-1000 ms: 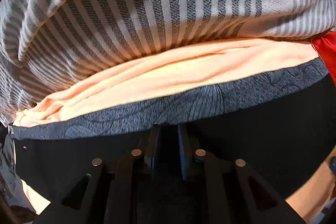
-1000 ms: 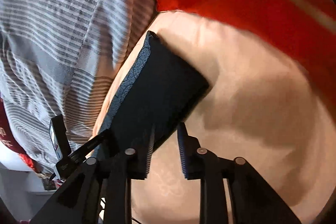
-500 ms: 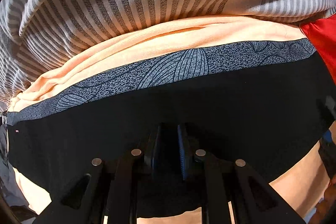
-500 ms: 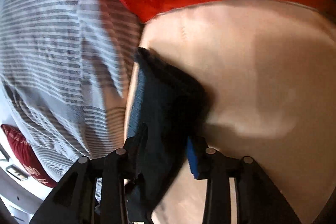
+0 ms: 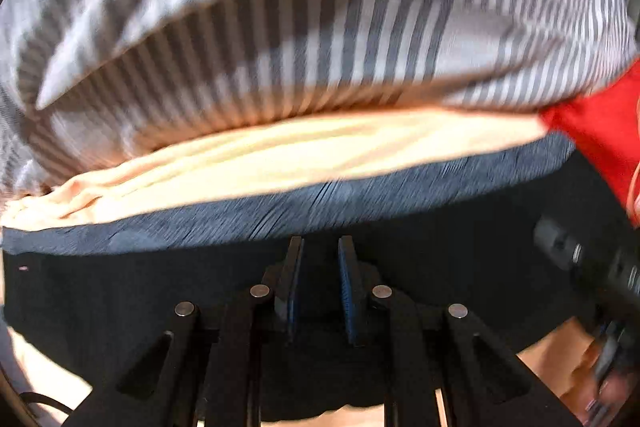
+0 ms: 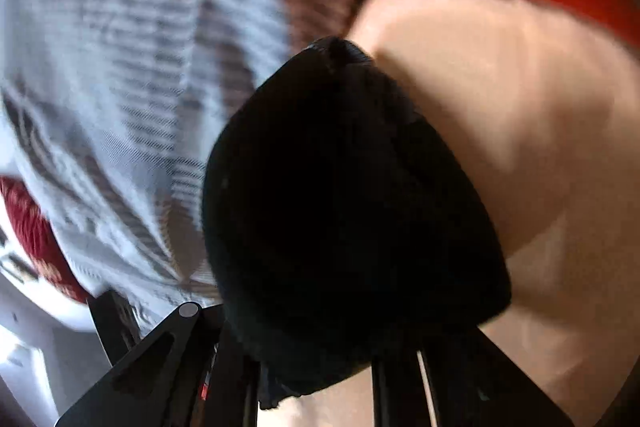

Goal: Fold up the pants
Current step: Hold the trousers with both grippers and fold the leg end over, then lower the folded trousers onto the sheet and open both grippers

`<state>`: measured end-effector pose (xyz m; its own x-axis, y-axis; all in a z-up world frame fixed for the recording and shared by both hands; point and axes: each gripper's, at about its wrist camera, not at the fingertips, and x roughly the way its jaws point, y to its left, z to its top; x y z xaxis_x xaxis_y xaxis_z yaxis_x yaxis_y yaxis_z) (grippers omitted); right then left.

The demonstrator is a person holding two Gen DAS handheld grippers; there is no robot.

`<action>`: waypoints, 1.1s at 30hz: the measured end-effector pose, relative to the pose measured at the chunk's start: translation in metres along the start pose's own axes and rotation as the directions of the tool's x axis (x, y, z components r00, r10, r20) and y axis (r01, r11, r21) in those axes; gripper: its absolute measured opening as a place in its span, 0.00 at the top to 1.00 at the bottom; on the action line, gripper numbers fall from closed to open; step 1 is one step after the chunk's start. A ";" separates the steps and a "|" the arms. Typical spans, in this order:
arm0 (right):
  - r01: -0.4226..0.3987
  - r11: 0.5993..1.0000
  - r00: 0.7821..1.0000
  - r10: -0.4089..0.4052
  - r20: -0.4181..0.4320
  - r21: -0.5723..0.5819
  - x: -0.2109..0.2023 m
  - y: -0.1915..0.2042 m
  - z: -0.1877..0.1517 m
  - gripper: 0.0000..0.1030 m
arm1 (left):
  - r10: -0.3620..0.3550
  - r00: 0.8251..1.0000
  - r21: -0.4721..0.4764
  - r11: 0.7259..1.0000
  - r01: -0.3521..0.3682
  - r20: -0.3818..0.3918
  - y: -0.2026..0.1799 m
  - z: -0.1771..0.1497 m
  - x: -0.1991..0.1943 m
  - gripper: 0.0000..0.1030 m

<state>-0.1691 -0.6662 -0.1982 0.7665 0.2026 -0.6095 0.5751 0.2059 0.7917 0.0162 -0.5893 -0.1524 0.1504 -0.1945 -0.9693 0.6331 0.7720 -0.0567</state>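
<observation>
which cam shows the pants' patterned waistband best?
Left wrist. The waistband runs across the whole frame as a grey-blue strip between the peach sheet and the black pants, though blurred. Right wrist shows only a short dark bit of it atop the bunched pants.

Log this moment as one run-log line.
left tool: shut on black pants | right tool: closing, pants bunched between jaws | surface: peach sheet | fold: not done

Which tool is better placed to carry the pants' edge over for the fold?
Probably the left tool: it is clamped on the black pants behind the patterned waistband. The right tool's jaws are closing, buried in bunched cloth.
</observation>
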 end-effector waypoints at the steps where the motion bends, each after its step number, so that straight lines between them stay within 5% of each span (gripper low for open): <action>1: 0.004 1.000 1.000 -0.004 0.001 -0.022 -0.001 0.006 -0.001 0.88 | -0.015 1.000 -0.020 1.000 0.015 -0.011 -0.001 0.005 0.007 0.82; 4: 0.023 0.995 1.000 -0.023 0.005 -0.093 0.001 0.024 -0.003 0.88 | -0.056 0.995 -0.077 0.996 0.050 -0.082 0.000 0.008 0.045 0.83; 5: 0.030 0.993 1.000 -0.030 0.000 -0.111 0.002 0.029 -0.004 0.88 | -0.049 0.998 -0.079 0.996 0.045 -0.049 0.000 0.004 0.052 0.83; 8: 0.062 0.980 0.998 -0.060 0.014 -0.189 0.005 0.049 -0.008 0.88 | 0.003 1.000 -0.014 1.000 -0.003 0.009 -0.012 -0.003 0.043 0.83; 14: 0.127 0.946 0.992 -0.121 0.036 -0.298 0.005 0.093 -0.022 0.88 | -0.068 0.997 -0.059 0.996 0.066 -0.021 0.009 -0.015 0.008 0.83; 18: 0.156 0.918 0.988 -0.149 0.046 -0.365 0.010 0.123 -0.033 0.88 | -0.103 0.994 -0.073 0.992 0.100 -0.037 0.021 -0.053 -0.023 0.83; 21: 0.178 0.896 0.984 -0.174 0.048 -0.407 0.020 0.141 -0.041 0.88 | -0.103 0.989 -0.057 0.994 0.098 -0.105 0.014 -0.087 -0.010 0.83; 22: 0.188 0.889 0.981 -0.188 0.042 -0.418 0.025 0.145 -0.044 0.88 | -0.066 0.997 -0.015 0.998 0.065 -0.038 0.008 -0.096 -0.013 0.83; 24: 0.213 0.866 0.976 -0.210 0.057 -0.452 0.030 0.158 -0.047 0.88 | -0.030 0.999 0.031 0.999 0.031 -0.021 0.001 -0.099 -0.018 0.83; 27: 0.245 0.827 0.968 -0.241 0.075 -0.505 0.041 0.183 -0.059 0.88 | -0.133 0.988 -0.052 0.990 0.129 -0.081 0.021 -0.095 -0.028 0.83; 33: 0.319 0.687 0.940 -0.319 0.124 -0.653 0.080 0.257 -0.100 0.88 | -0.125 0.991 -0.135 0.984 0.117 -0.054 0.117 -0.111 -0.081 0.82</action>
<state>0.0112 -0.5012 -0.0480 0.5727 0.0056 -0.8198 0.4529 0.8314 0.3221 -0.0060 -0.4162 -0.1072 0.0289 -0.2571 -0.9660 0.5380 0.8185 -0.2017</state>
